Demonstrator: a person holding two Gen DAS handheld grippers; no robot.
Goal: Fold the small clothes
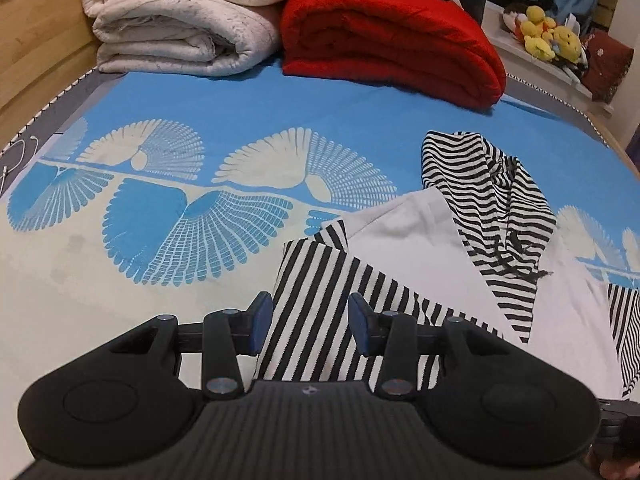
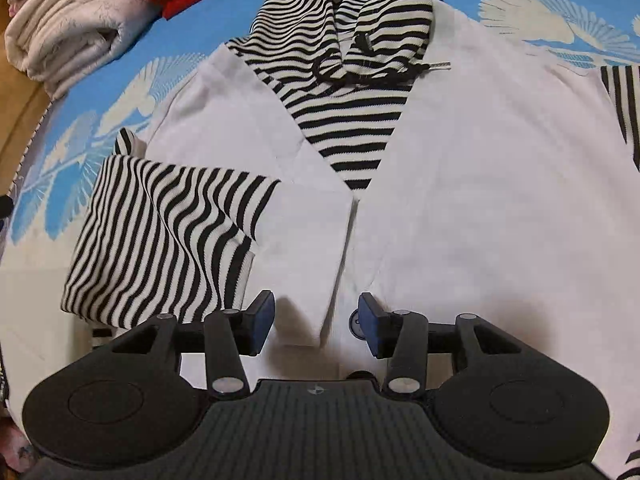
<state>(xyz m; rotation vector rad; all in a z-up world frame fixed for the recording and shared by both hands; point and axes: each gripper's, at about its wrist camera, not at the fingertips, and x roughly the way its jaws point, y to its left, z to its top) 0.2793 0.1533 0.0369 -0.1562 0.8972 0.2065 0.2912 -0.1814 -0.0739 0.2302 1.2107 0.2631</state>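
Left gripper (image 1: 310, 322) fingers apart, hovering over the striped sleeve (image 1: 320, 312) folded across the garment's white body, blue pads either side of the stripes without pressing. Right gripper (image 2: 316, 322) fingers likewise apart, nothing clamped, poised over the front opening of the white jacket (image 2: 480, 200), one pad just beside a small round button (image 2: 356, 326). Beyond the fingers, striped hood (image 2: 348, 32) bunched at the jacket's collar, far from both grippers. Under the jacket, blue bedspread (image 1: 200, 96) with pale fan patterns. Past the hood, at the far edge of the bed, folded cream blanket (image 1: 180, 20) beside folded red blanket (image 1: 392, 40).
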